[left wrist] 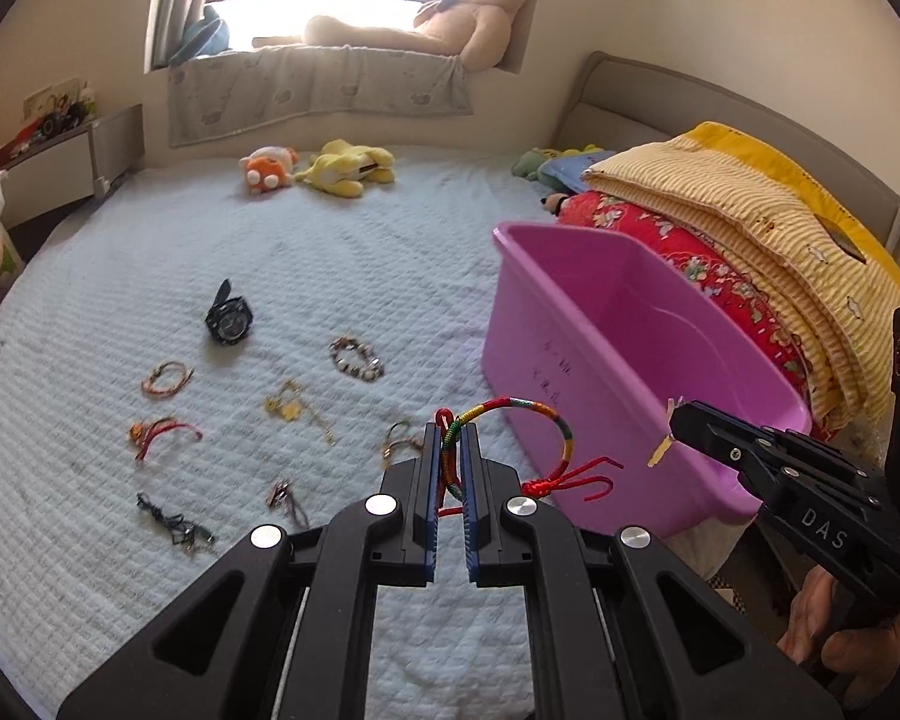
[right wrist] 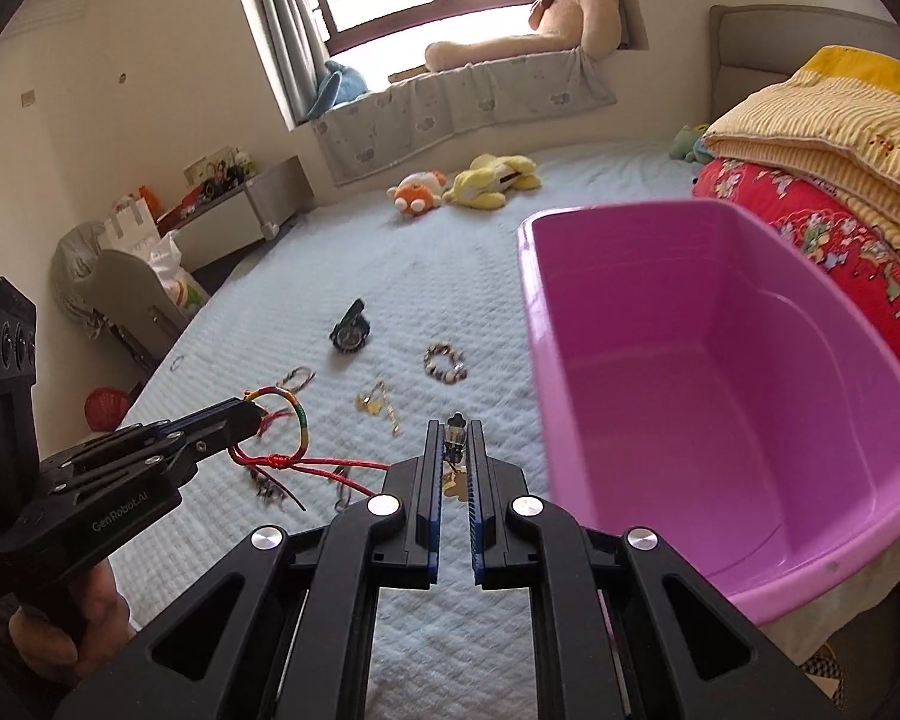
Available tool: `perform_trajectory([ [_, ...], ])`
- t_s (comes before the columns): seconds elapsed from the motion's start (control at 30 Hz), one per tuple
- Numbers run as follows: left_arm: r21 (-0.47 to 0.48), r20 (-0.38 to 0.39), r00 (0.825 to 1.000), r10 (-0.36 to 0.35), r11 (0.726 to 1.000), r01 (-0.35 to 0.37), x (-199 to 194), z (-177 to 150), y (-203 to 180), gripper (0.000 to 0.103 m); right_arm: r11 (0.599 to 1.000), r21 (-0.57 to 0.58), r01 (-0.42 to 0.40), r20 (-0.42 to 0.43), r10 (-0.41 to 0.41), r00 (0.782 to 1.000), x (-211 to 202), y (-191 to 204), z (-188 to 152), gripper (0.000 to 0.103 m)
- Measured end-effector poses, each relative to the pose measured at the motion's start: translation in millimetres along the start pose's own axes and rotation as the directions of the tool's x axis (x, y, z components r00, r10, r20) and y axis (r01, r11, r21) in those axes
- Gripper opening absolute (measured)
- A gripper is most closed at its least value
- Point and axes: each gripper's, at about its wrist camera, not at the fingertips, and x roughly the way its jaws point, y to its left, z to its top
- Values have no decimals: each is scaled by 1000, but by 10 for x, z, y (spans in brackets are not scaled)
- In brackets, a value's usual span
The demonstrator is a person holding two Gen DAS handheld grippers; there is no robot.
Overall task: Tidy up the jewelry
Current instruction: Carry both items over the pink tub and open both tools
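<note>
A braided bracelet is clamped in the left gripper and held above the bed, its loop standing on edge and arching right toward the pink tub, red cords trailing below. A small gold trinket, too small to be identified, is pinched in the right gripper just beside the tub's rim. The carrying step is judged underway; both pieces must next be brought over the tub and released, while a watch and other bracelets are left on the bed.

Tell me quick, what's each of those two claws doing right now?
Left gripper: closed, holding a multicoloured braided bracelet.
Right gripper: closed, holding a small piece of jewellery; what kind, I cannot tell.
</note>
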Motion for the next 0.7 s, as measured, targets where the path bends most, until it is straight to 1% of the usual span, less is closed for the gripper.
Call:
perform_trajectory([
  [0.17, 59, -4, 997, -74, 996, 74, 257, 385, -532, 7, 995, 71, 70, 53, -74, 996, -182, -525, 245, 7],
  [0.3, 95, -41, 990, -133, 986, 136, 515, 552, -956, 7, 983, 122, 134, 43, -140, 989, -232, -935, 313, 7],
  [0.37, 106, -65, 987, -144, 983, 150, 677, 596, -1139, 7, 977, 144, 160, 26, -165, 986, -223, -1109, 321, 7],
  [0.47, 107, -132, 980, -152, 980, 166, 960, 612, -1335, 7, 967, 181, 180, -16, -180, 984, -180, -1354, 288, 7],
  [0.53, 106, -193, 968, -161, 977, 183, 1151, 582, -1432, 7, 961, 191, 201, -42, -197, 980, -126, -1459, 269, 7],
  [0.7, 123, -305, 943, -134, 976, 178, 1488, 492, -1594, 7, 948, 227, 223, -111, -202, 973, 47, -1672, 211, 7],
])
